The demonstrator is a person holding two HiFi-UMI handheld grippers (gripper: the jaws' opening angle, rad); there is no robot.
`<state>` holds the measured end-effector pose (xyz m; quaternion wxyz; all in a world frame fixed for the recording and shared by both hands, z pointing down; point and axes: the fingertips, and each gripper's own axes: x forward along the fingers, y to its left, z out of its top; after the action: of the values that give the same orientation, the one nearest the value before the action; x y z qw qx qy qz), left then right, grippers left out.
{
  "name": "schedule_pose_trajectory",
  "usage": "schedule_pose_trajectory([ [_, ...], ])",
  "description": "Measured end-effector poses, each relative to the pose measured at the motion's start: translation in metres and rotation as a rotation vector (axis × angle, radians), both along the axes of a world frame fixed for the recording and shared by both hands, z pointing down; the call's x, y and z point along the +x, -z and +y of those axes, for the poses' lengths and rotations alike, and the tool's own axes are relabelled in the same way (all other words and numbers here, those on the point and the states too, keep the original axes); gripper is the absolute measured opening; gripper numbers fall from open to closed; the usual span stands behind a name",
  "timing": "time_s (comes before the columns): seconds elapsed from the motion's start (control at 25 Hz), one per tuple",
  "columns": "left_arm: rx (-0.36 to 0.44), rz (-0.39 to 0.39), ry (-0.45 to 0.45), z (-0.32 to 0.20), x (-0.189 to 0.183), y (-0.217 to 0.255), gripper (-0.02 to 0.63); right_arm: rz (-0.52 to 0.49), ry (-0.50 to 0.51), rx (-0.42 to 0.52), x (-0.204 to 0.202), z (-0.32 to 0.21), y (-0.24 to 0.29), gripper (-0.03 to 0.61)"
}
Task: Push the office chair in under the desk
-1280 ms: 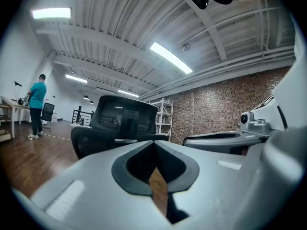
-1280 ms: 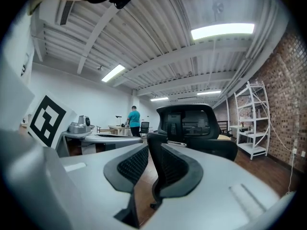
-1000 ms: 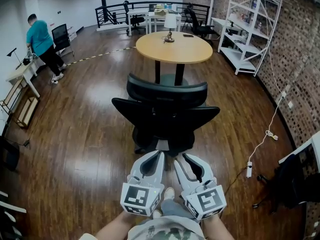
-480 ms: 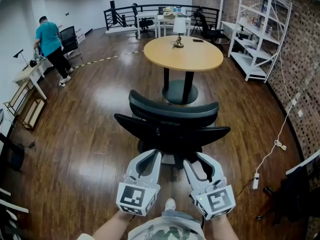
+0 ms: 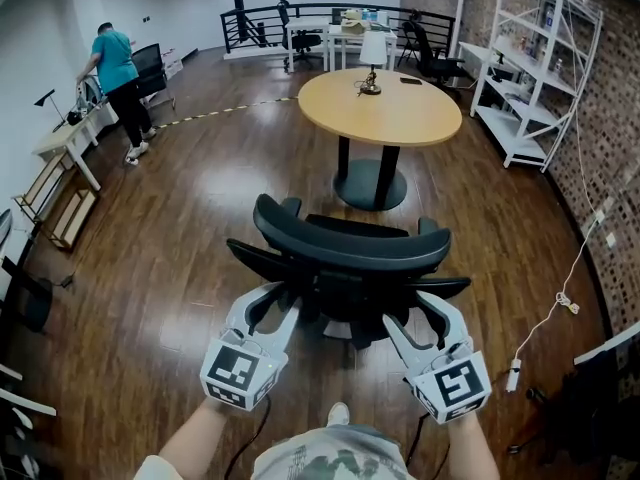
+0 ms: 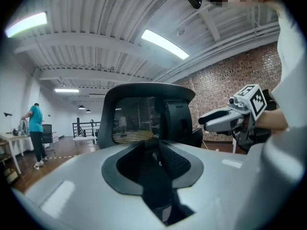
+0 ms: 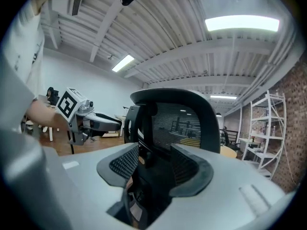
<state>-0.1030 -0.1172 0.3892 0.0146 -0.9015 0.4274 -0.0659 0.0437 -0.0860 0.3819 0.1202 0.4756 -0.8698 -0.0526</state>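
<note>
A black office chair (image 5: 345, 258) stands with its back to me, a short way from the round wooden table (image 5: 380, 108). My left gripper (image 5: 272, 300) is at the left side of the chair's back and my right gripper (image 5: 428, 308) at the right side. Both sets of jaws have just been opening and stand apart. In the left gripper view the chair's mesh back (image 6: 144, 114) rises just beyond my left gripper (image 6: 149, 150). In the right gripper view my right gripper (image 7: 152, 157) has the chair's dark back frame (image 7: 144, 128) in its gap. Neither gripper's pads press on the chair.
A small lamp (image 5: 373, 53) stands on the table. White shelving (image 5: 530, 68) lines the brick wall at right. A cable and power strip (image 5: 515, 373) lie on the wood floor at right. A person (image 5: 120, 68) stands by desks at far left.
The chair has rolled toward the table, and I have followed it. Both grippers have spread from the middle to the sides of its back, and their jaws have widened.
</note>
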Motion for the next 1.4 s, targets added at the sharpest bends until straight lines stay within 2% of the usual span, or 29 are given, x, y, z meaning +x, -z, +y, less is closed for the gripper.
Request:
schedule_pose_trajectory([
  [0.12, 0.017, -0.097, -0.030, -0.014, -0.011, -0.007, 0.138, 0.069, 0.040, 0.016, 0.013, -0.011, -0.005, 0.212],
  [0.28, 0.046, -0.188, -0.043, -0.035, -0.028, -0.005, 0.163, 0.171, 0.119, 0.000, 0.019, -0.023, -0.006, 0.259],
  [0.44, 0.034, -0.317, -0.078, -0.050, -0.042, -0.019, 0.217, 0.311, 0.164, -0.021, 0.028, -0.028, -0.014, 0.290],
  [0.64, 0.019, -0.500, -0.123, -0.069, -0.048, -0.032, 0.252, 0.433, 0.168, -0.015, 0.054, -0.040, -0.019, 0.290],
  [0.92, -0.037, -0.630, -0.119, -0.091, -0.064, -0.051, 0.287, 0.564, 0.167, -0.081, 0.072, -0.050, -0.036, 0.290],
  [1.12, -0.043, -0.679, -0.153, -0.096, -0.065, -0.055, 0.334, 0.640, 0.132, -0.153, 0.091, -0.054, -0.054, 0.290],
  [1.28, -0.060, -0.805, -0.201, -0.102, -0.068, -0.073, 0.333, 0.676, 0.136, -0.200, 0.096, -0.056, -0.070, 0.262],
  [1.4, -0.034, -0.876, -0.233, -0.107, -0.062, -0.081, 0.327, 0.692, 0.142, -0.214, 0.093, -0.057, -0.078, 0.229],
])
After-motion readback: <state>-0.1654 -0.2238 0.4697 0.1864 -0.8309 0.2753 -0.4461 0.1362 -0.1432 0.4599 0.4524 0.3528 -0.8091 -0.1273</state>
